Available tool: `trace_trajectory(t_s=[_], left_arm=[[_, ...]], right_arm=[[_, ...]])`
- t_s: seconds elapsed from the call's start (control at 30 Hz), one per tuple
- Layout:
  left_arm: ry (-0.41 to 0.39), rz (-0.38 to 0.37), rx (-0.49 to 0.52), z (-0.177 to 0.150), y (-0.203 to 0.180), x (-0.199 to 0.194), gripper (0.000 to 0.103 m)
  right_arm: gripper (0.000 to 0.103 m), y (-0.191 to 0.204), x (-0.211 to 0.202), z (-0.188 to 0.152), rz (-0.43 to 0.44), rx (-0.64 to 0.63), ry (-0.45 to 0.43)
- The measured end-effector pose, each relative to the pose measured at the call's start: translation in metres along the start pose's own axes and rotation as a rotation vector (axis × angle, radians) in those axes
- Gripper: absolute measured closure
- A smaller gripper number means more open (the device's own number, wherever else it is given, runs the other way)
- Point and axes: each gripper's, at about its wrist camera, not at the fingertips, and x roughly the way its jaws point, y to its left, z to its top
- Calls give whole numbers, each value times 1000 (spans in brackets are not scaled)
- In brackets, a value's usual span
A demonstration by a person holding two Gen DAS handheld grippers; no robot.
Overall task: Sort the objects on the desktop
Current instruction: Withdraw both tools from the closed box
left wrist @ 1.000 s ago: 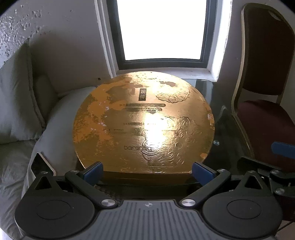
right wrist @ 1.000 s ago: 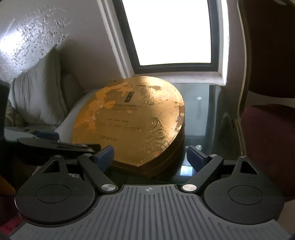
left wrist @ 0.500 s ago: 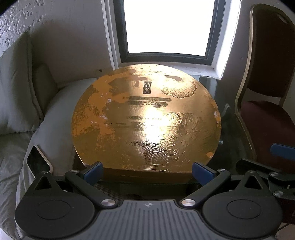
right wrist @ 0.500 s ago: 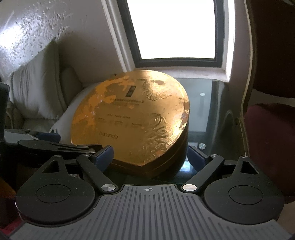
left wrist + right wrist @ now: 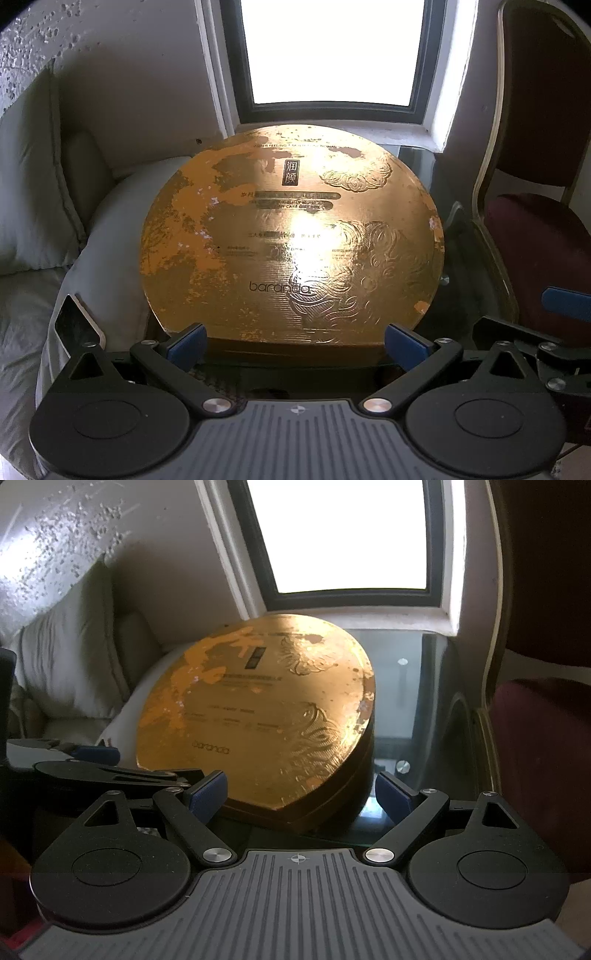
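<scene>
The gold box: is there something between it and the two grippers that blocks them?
Nothing visible does. The gold box lies on the glass table directly ahead of the left gripper and the right gripper. Both have open jaws at its near edge, with nothing between the pads and the box.

A bright window (image 5: 330, 51) is set in a rough plastered wall (image 5: 122, 85). Pale cushions (image 5: 33, 177) lie left; a maroon chair (image 5: 535, 229) stands right.
</scene>
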Motion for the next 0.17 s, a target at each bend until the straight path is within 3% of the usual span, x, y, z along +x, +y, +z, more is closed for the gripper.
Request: trace_trajectory(t_s=[0.17], left_arm=[[-8, 10, 15, 0, -3, 0, 1]], right_arm=[[12, -3, 2, -1, 2, 12, 1]])
